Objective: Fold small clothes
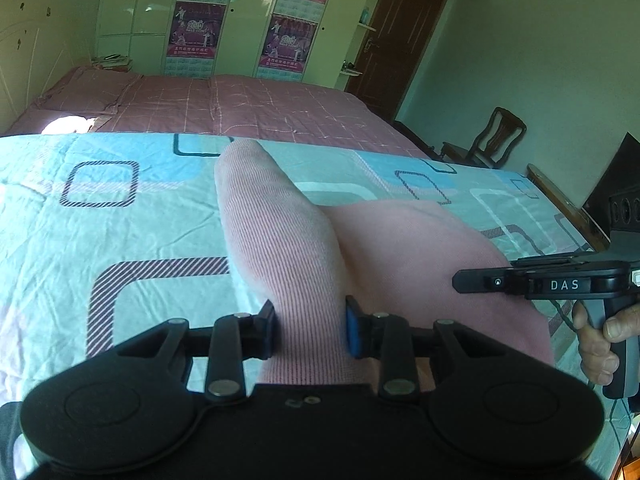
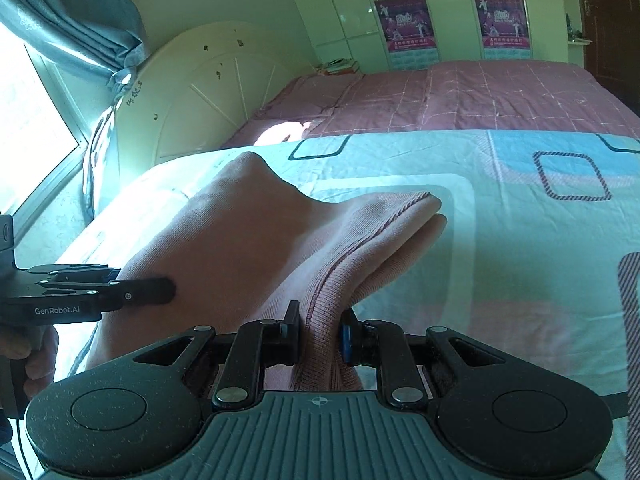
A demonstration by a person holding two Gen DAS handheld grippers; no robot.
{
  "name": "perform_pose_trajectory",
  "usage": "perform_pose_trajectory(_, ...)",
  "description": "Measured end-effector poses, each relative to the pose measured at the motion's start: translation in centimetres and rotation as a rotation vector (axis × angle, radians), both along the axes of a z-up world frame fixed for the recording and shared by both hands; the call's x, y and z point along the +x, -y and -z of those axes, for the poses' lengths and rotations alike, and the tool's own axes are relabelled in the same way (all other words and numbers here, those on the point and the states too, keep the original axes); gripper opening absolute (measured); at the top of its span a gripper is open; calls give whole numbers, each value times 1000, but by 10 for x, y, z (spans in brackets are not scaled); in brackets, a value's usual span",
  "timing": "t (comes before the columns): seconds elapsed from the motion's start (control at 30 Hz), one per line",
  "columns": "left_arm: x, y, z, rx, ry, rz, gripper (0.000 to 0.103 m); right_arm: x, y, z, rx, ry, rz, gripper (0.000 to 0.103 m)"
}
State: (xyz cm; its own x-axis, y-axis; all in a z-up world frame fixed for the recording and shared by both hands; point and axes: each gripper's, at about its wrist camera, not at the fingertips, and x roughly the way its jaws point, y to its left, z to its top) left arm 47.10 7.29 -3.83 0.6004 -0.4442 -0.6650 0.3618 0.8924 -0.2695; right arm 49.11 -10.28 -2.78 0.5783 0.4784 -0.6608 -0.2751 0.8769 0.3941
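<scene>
A small pink knit garment [image 1: 280,232] is held up over the light blue patterned bedsheet [image 1: 100,216]. My left gripper [image 1: 310,330] is shut on its ribbed edge, which runs up and away between the fingers. My right gripper [image 2: 320,332] is shut on another ribbed edge of the same pink garment [image 2: 240,232], whose far end droops toward the bedsheet [image 2: 520,240]. In the left wrist view the right gripper [image 1: 540,282] comes in from the right over the cloth. In the right wrist view the left gripper [image 2: 100,292] comes in from the left.
A bed with a pink checked cover [image 1: 260,108] lies beyond the blue sheet, against a white headboard [image 2: 208,92] and wardrobes with posters [image 1: 288,36]. A wooden chair [image 1: 492,136] and a brown door [image 1: 400,40] stand at the right. A window with a curtain [image 2: 60,20] is at the left.
</scene>
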Motion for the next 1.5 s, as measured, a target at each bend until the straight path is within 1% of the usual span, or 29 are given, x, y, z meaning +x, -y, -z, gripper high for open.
perform_pose_trajectory(0.3, -8, -73, 19, -13, -53, -58, 30, 10, -70, 23, 21, -40, -48, 18)
perform_pose_trajectory(0.43, -9, -96, 31, -9, -76, -72, 30, 11, -89, 35, 25, -62, -60, 18)
perform_pose_trajectory(0.53, -5, -107, 48, -17, -120, -71, 32, 13, -93, 49, 15, -96, -51, 18)
perform_pose_trajectory(0.6, -4, -114, 64, -30, -149, -98, 40, 16, -89, 65, 14, -146, -32, 18)
perform_pose_trajectory(0.63, -5, -119, 69, -57, -153, -115, 48, 16, -83, 75, 25, -178, -20, 18)
perform_pose_trajectory(0.67, -5, -124, 74, -85, -162, -132, 60, 16, -79, 82, 38, -193, -14, 18)
perform_pose_trajectory(0.7, -5, -130, 79, -106, -172, -150, 65, 16, -74, 88, 62, -202, -7, 19)
perform_pose_trajectory(0.77, -5, -137, 82, -142, -175, -150, 67, 16, -68, 91, 90, -212, 7, 24)
perform_pose_trajectory(0.8, -5, -138, 82, -146, -175, -143, 67, 16, -66, 88, 90, -216, 13, 29)
perform_pose_trajectory(0.83, -5, -140, 80, -148, -174, -138, 67, 16, -64, 85, 77, -212, 22, 39)
perform_pose_trajectory(0.87, -6, -144, 77, -149, -166, -137, 69, 15, -62, 80, 60, -196, 32, 43)
perform_pose_trajectory(0.9, -5, -147, 74, -144, -150, -137, 69, 15, -60, 75, 52, -178, 42, 46)
perform_pose_trajectory(0.97, 4, -152, 69, -138, -127, -137, 69, 22, -55, 70, 57, -167, 54, 46)
perform_pose_trajectory(1.03, 19, -153, 68, -141, -135, -153, 69, 34, -52, 72, 67, -169, 89, 46)
perform_pose_trajectory(1.1, 35, -152, 70, -171, -136, -148, 64, 48, -53, 74, 83, -171, 117, 46)
perform_pose_trajectory(1.13, 41, -151, 74, -179, -142, -150, 58, 55, -55, 76, 69, -170, 125, 46)
perform_pose_trajectory(1.17, 46, -150, 79, -194, -154, -144, 54, 60, -58, 78, 55, -167, 127, 46)
perform_pose_trajectory(1.2, 51, -150, 84, -215, -167, -138, 54, 63, -60, 81, 50, -169, 123, 46)
perform_pose_trajectory(1.27, 56, -155, 94, -278, -198, -143, 59, 67, -63, 87, 43, -183, 116, 46)
perform_pose_trajectory(1.33, 61, -163, 100, -349, -221, -153, 62, 66, -59, 89, 64, -188, 127, 46)
perform_pose_trajectory(1.4, 66, -166, 105, -379, -224, -150, 62, 68, -56, 93, 90, -202, 132, 48)
perform_pose_trajectory(1.43, 69, -166, 107, -387, -218, -143, 60, 69, -56, 94, 96, -205, 129, 48)
perform_pose_trajectory(1.47, 72, -165, 107, -385, -202, -133, 54, 70, -56, 93, 95, -197, 122, 48)
perform_pose_trajectory(1.5, 72, -162, 106, -365, -168, -119, 52, 70, -57, 92, 83, -170, 114, 47)
